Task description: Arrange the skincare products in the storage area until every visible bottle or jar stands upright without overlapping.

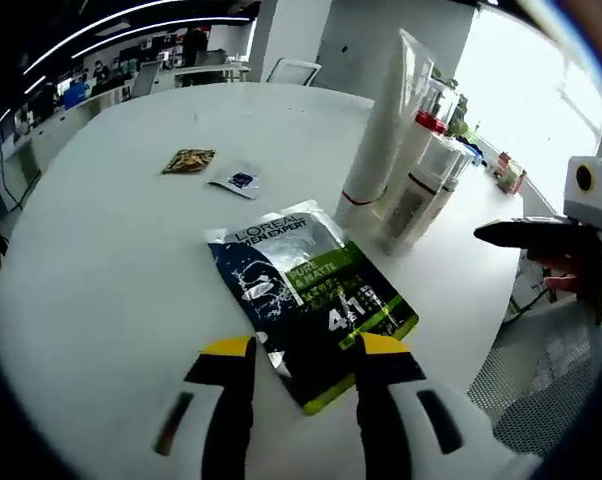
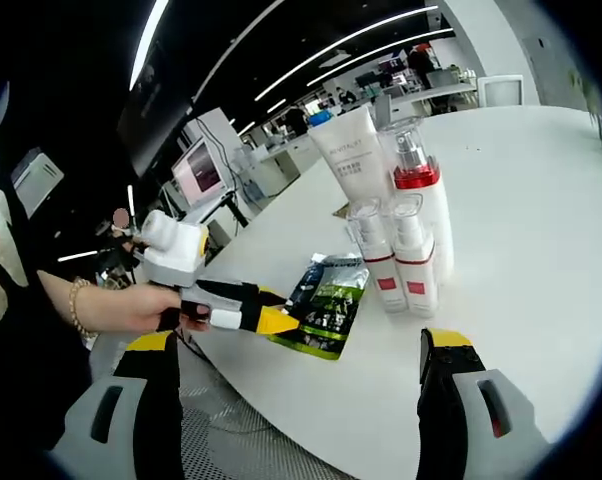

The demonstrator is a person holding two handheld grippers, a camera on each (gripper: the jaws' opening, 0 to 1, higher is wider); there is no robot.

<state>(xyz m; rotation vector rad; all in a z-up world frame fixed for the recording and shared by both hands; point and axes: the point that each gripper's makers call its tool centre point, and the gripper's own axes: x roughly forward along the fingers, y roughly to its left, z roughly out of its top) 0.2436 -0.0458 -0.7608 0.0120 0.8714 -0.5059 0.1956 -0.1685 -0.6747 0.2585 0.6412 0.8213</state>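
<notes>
On the white table (image 1: pixel 101 250), flat dark-and-green sachet (image 1: pixel 311 300), upright white bottles (image 2: pixel 406 240)

Both views are bright over the white table (image 1: pixel 111 260) and fall off fast into a dim background. In the left gripper view, daylight floods in from a window (image 1: pixel 541 90) beyond and to the right of the fingers (image 1: pixel 231 385), blown out to plain white; the tube (image 1: pixel 381 120) ahead of the fingers stands backlit and soft-edged. Ceiling strip lights (image 2: pixel 281 70) streak as curved lines high above the fingers in the right gripper view. The sachet (image 1: pixel 311 300) just ahead of the left fingers shows glare on its glossy face. Shadows under the bottles (image 2: pixel 406 250) are faint and short. Fisheye bending curves the table edge, and detail smears toward the margins.
</notes>
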